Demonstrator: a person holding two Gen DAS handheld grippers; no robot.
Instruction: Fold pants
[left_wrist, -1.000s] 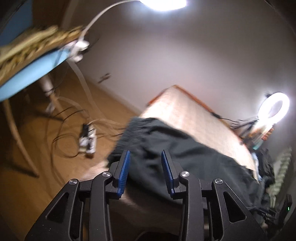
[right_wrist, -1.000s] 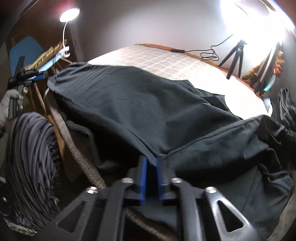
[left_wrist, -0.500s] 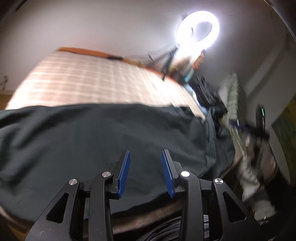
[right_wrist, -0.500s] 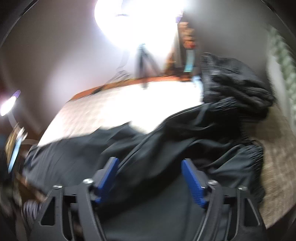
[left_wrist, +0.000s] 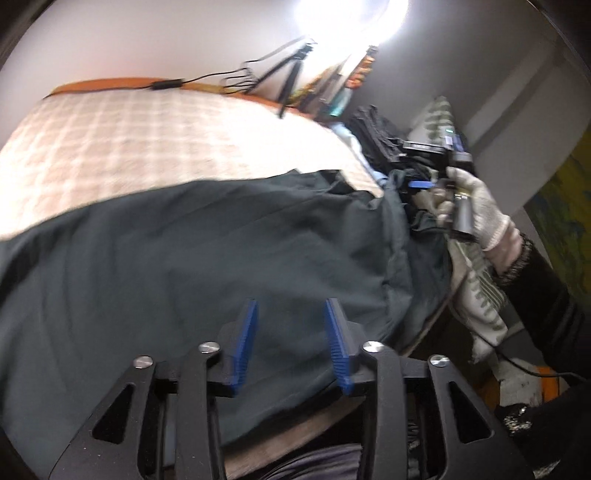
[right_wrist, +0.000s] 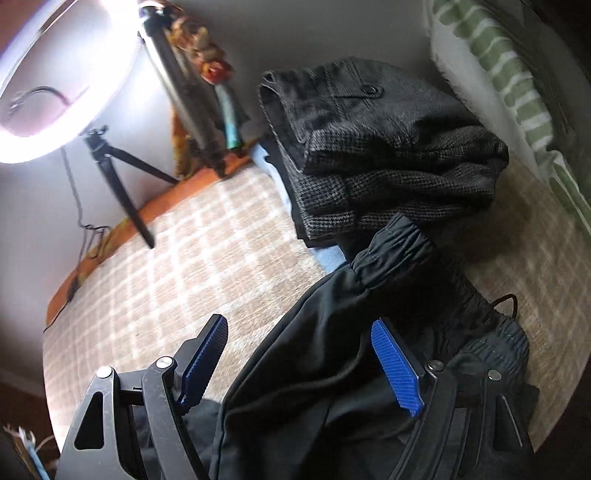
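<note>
Regrasping stage: dark pants (left_wrist: 192, 258) lie spread on checked bed (left_wrist: 129, 140), waistband (right_wrist: 395, 247) at 1 o'clock of right gripper (right_wrist: 303, 362). Both grippers spread, empty; left gripper (left_wrist: 291, 343) hovers over leg. Advice: pinch waistband edge squarely, avoiding drawstring (right_wrist: 506, 301).

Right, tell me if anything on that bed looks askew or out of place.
The dark pants lie crooked: the waistband is bunched and twisted, riding up against the folded clothes pile, with the drawstring trailing out. Both claws, left and right, are open.
</note>
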